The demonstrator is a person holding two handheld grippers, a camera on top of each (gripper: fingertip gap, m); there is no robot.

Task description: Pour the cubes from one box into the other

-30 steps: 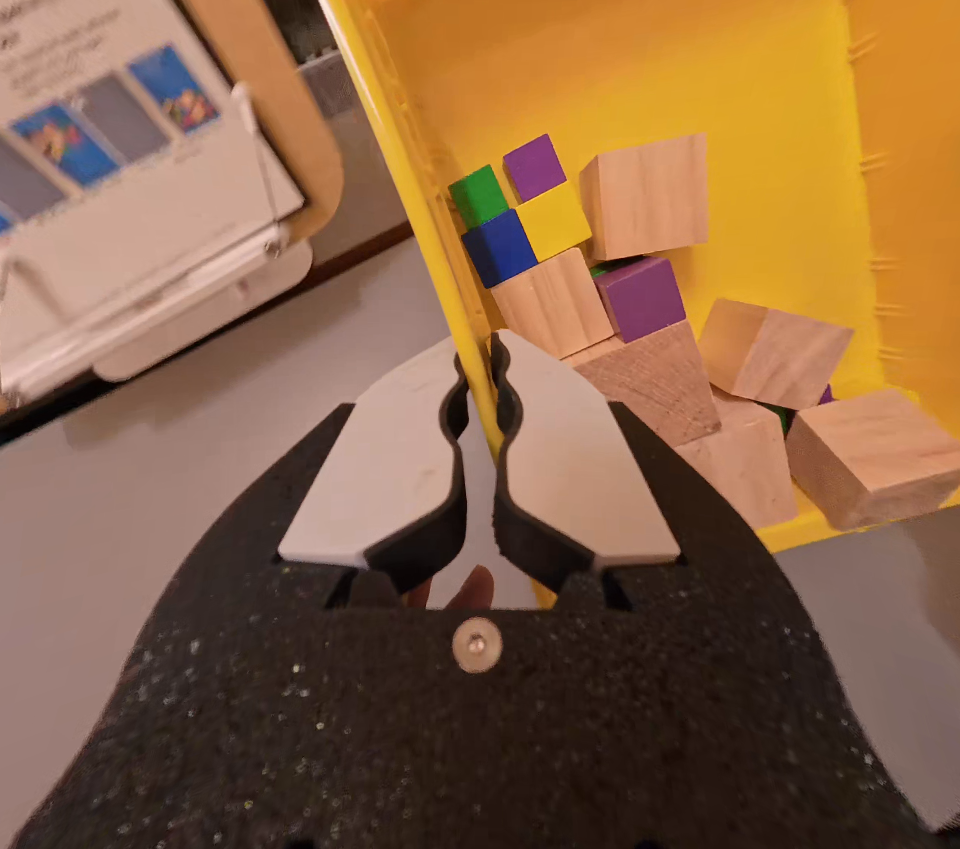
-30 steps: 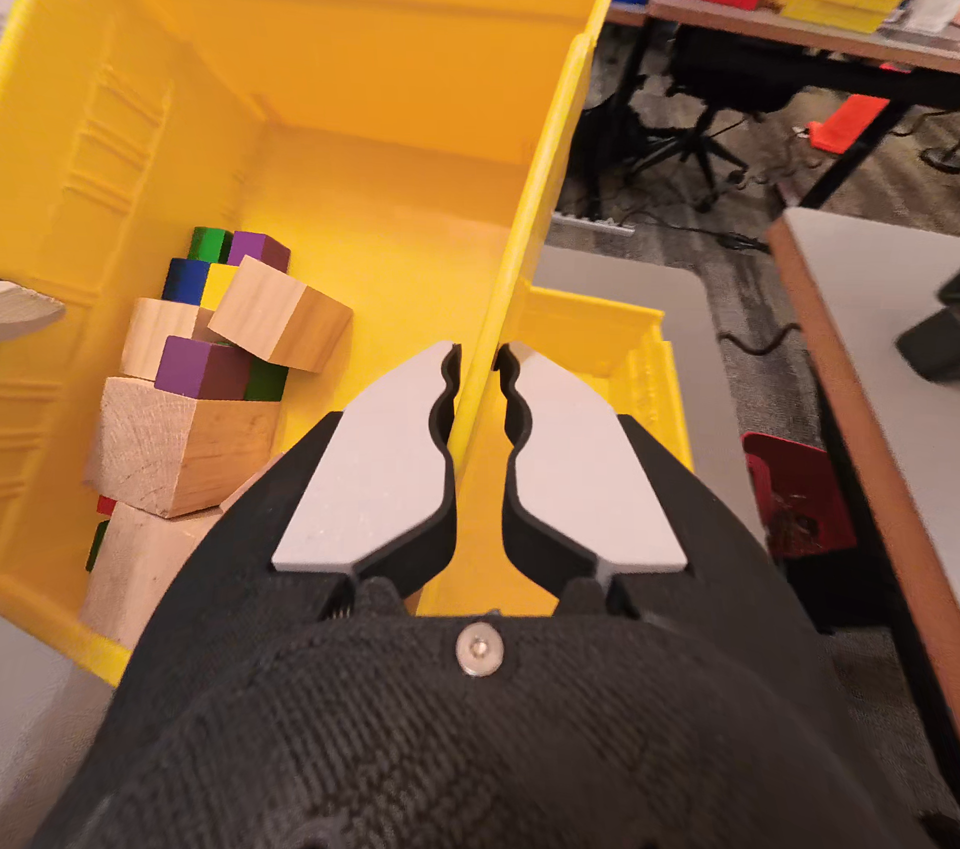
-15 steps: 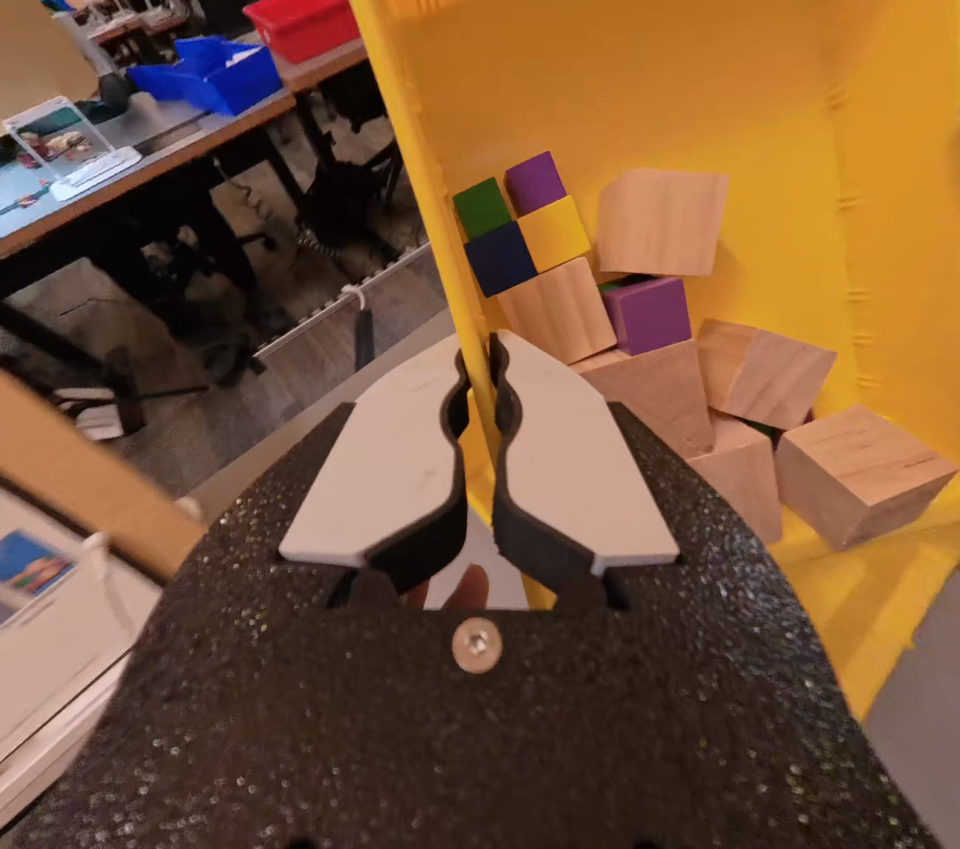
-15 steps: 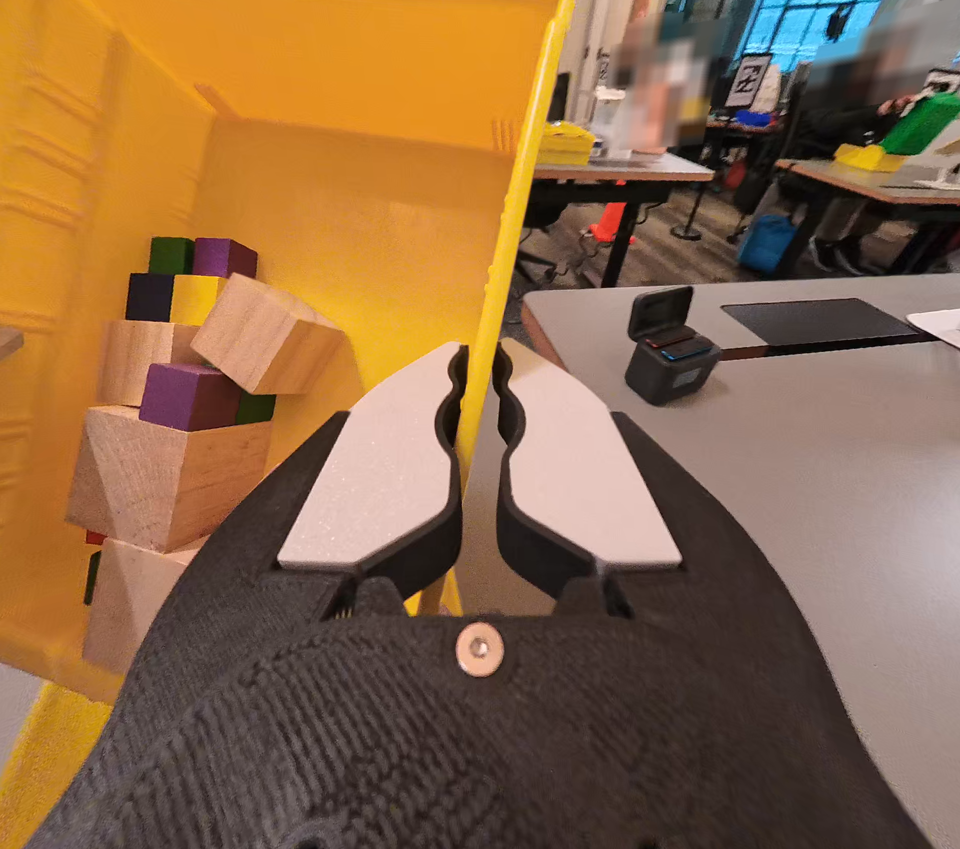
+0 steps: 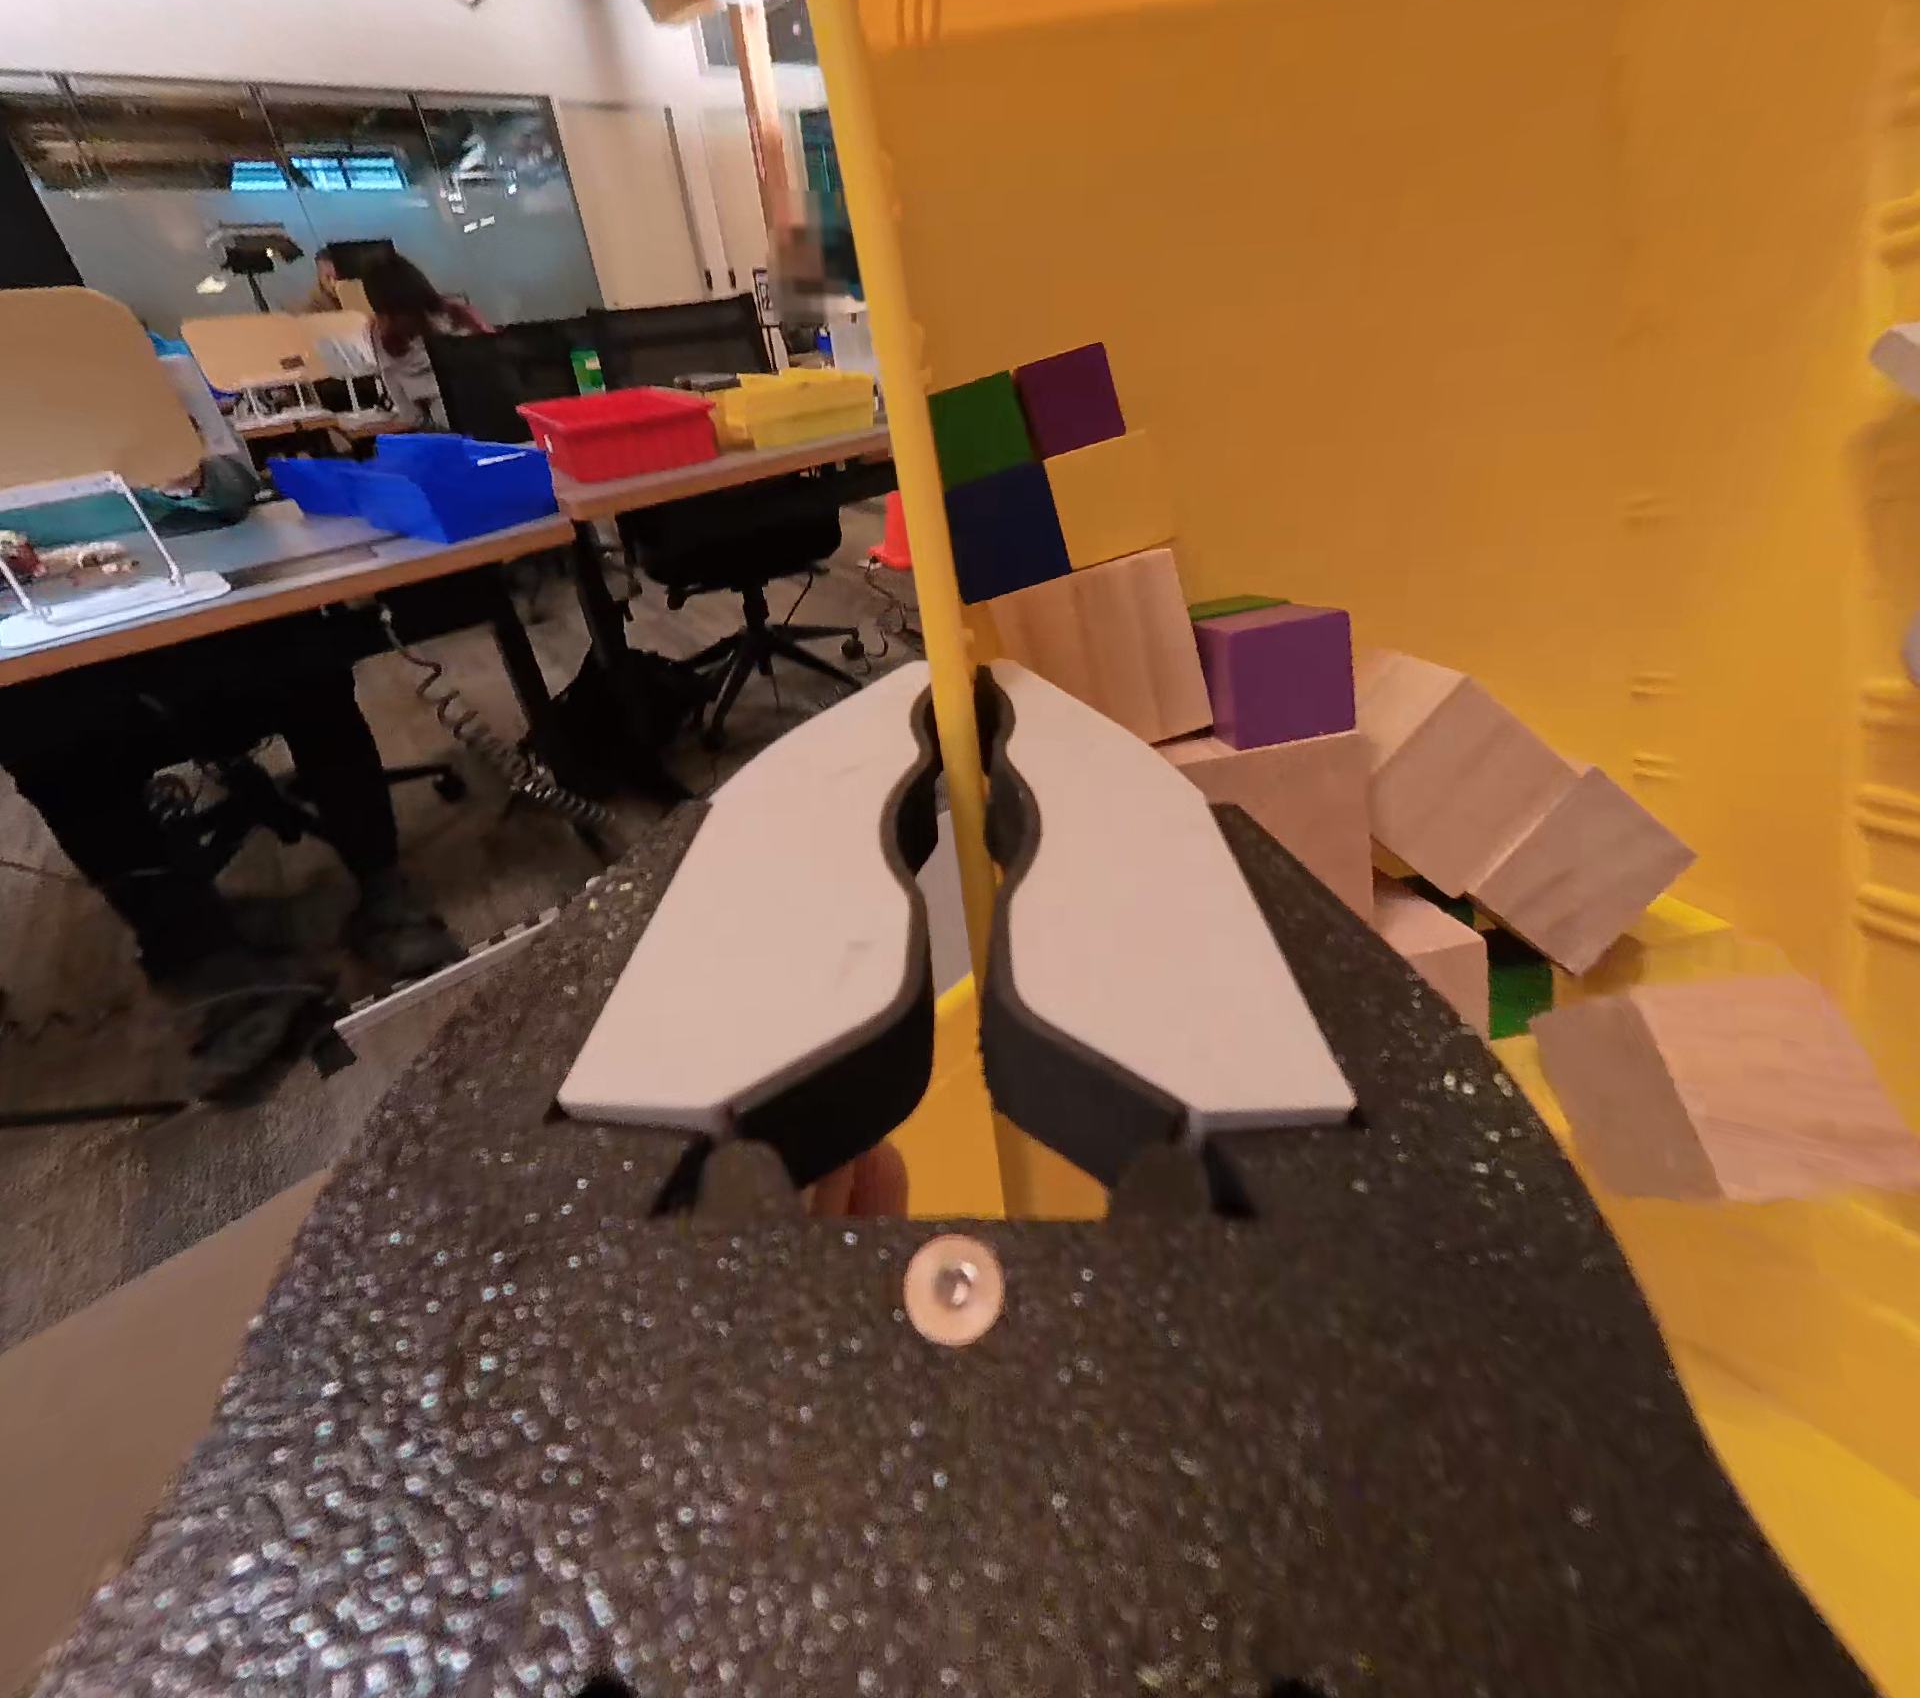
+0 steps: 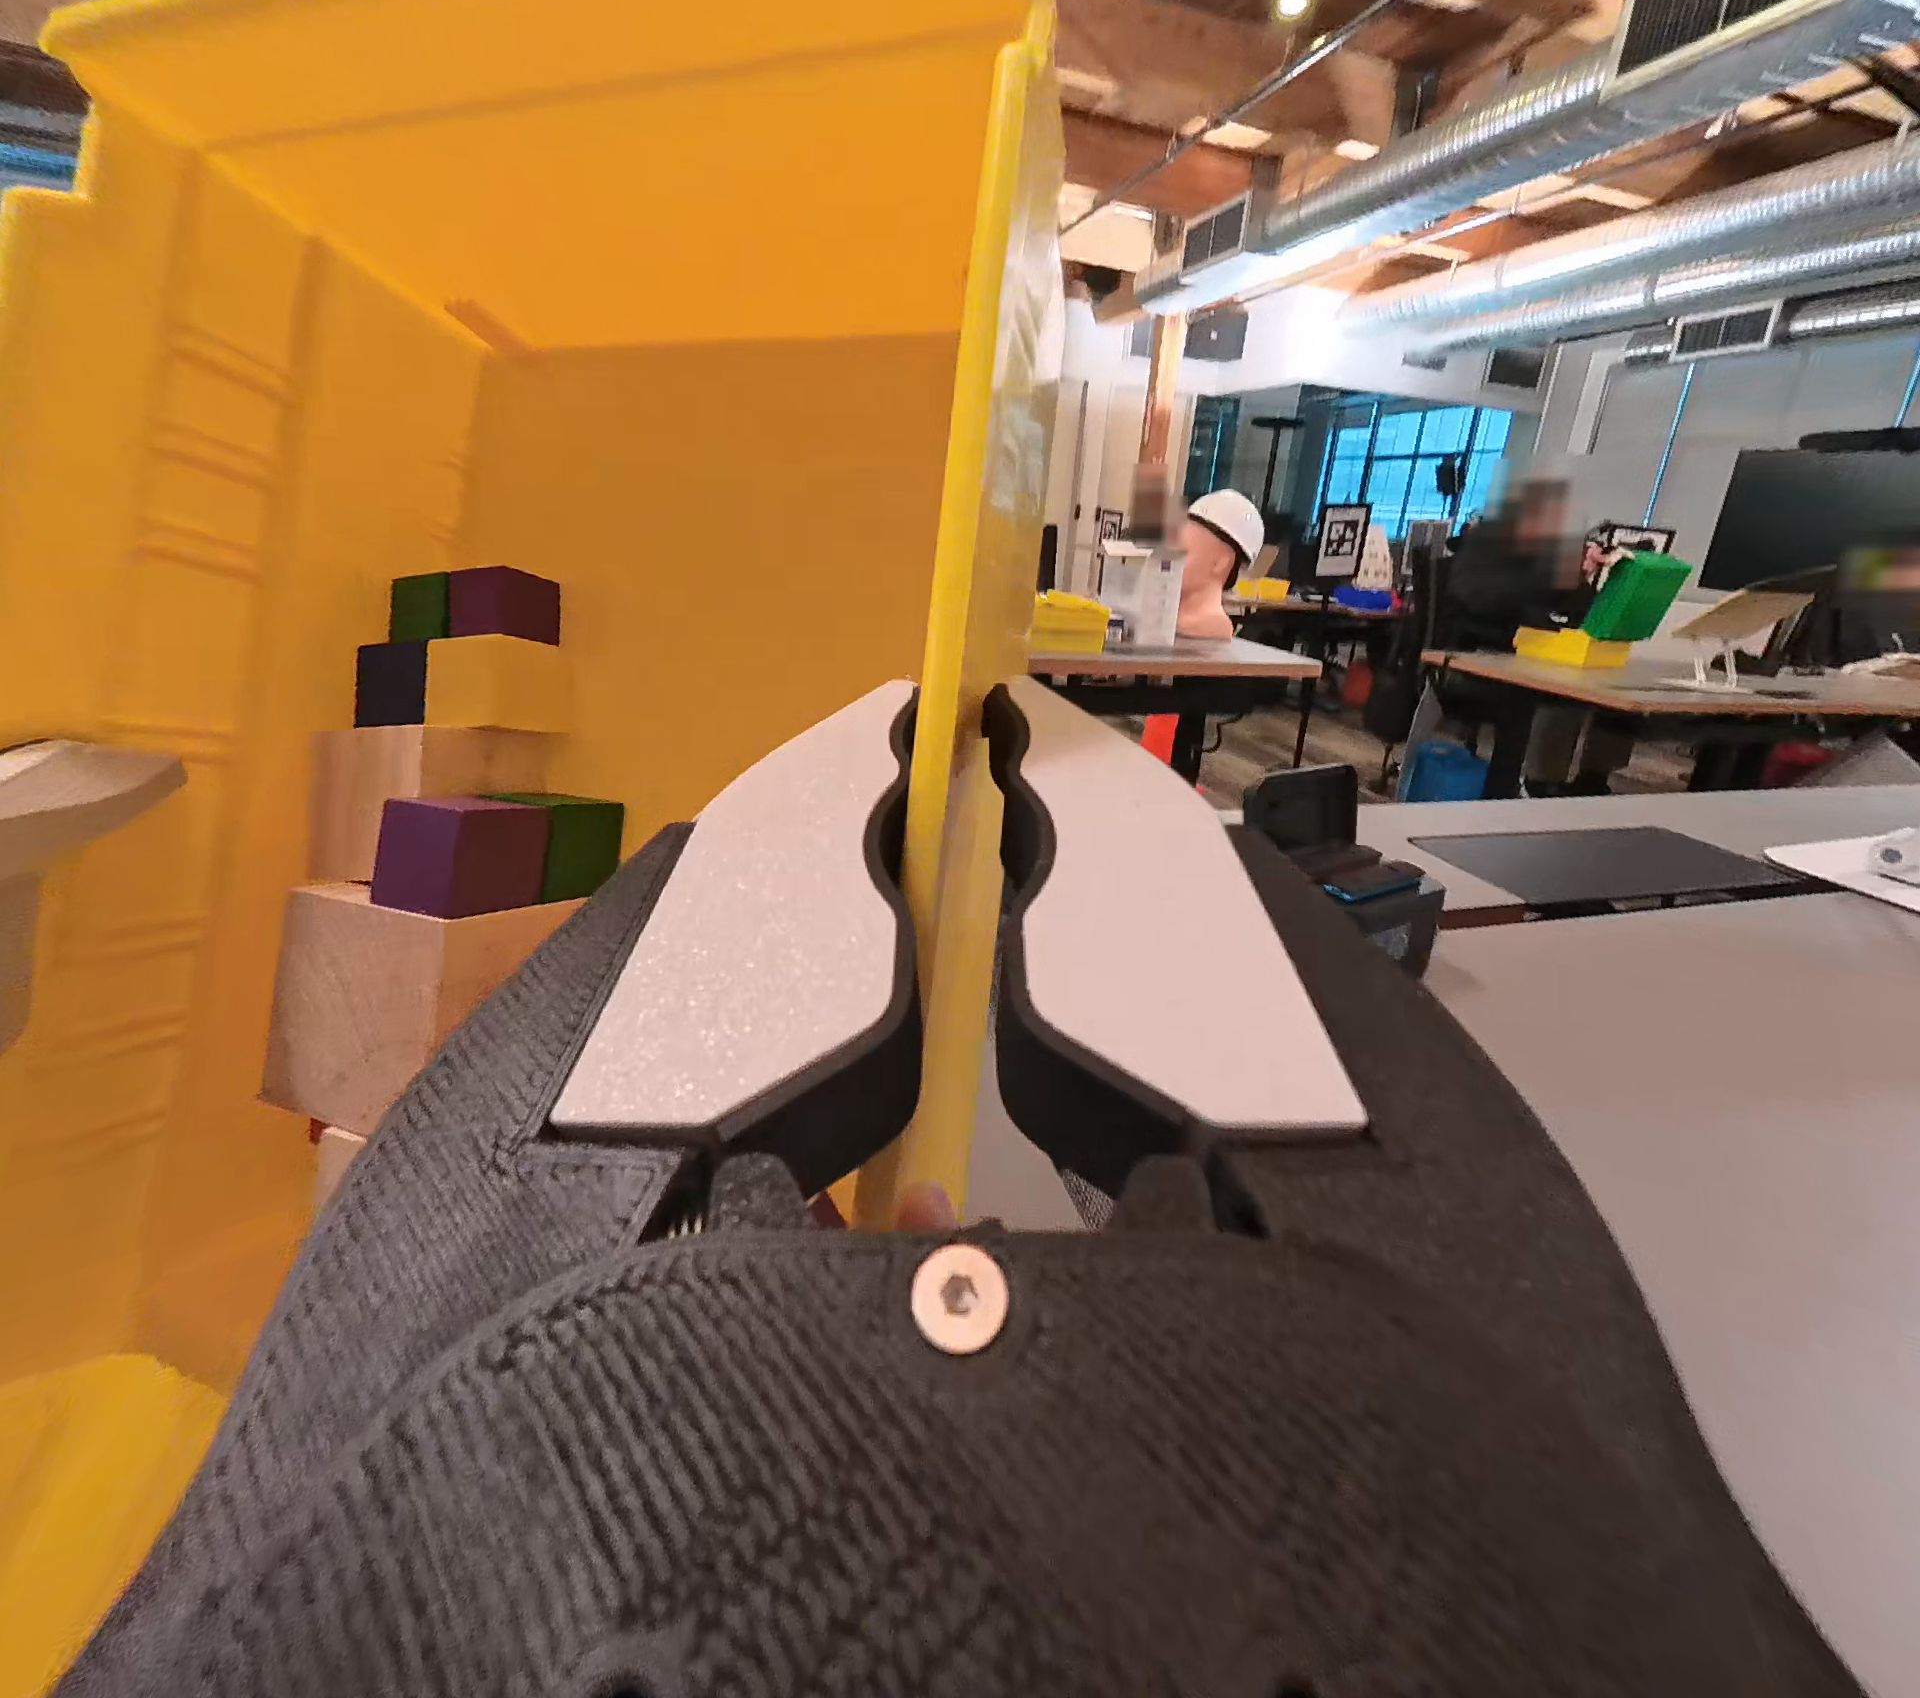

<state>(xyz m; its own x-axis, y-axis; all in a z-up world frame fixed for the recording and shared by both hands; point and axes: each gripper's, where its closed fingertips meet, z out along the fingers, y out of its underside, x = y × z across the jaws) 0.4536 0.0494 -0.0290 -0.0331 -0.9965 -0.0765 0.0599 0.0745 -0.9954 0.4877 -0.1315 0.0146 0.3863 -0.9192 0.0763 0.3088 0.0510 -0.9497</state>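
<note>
I hold a yellow box (image 5: 1351, 246) tipped steeply on end, its open side toward the cameras. My left gripper (image 5: 956, 692) is shut on its left wall and my right gripper (image 6: 951, 698) is shut on its right wall (image 6: 966, 422). Inside, small green, purple, blue and yellow cubes (image 5: 1049, 464) sit stacked on pale wooden cubes (image 5: 1101, 640). Another purple cube (image 5: 1273, 677) rests lower. One wooden cube (image 5: 1745, 1098) is blurred at the box's low edge. More yellow plastic (image 5: 1714, 1461) shows below; I cannot tell its shape. The stack also shows in the right wrist view (image 6: 457, 744).
A grey table (image 6: 1683, 1077) lies to the right with a small black case (image 6: 1340, 859) and a dark mat (image 6: 1590, 859) on it. To the left stand desks with blue bins (image 5: 436, 485), a red bin (image 5: 623, 433) and an office chair (image 5: 748, 568). People sit far behind.
Both grippers have tipped the box further up, so the views swung from the table to the room. The wooden cubes have slid down; one is now at the low edge, blurred.
</note>
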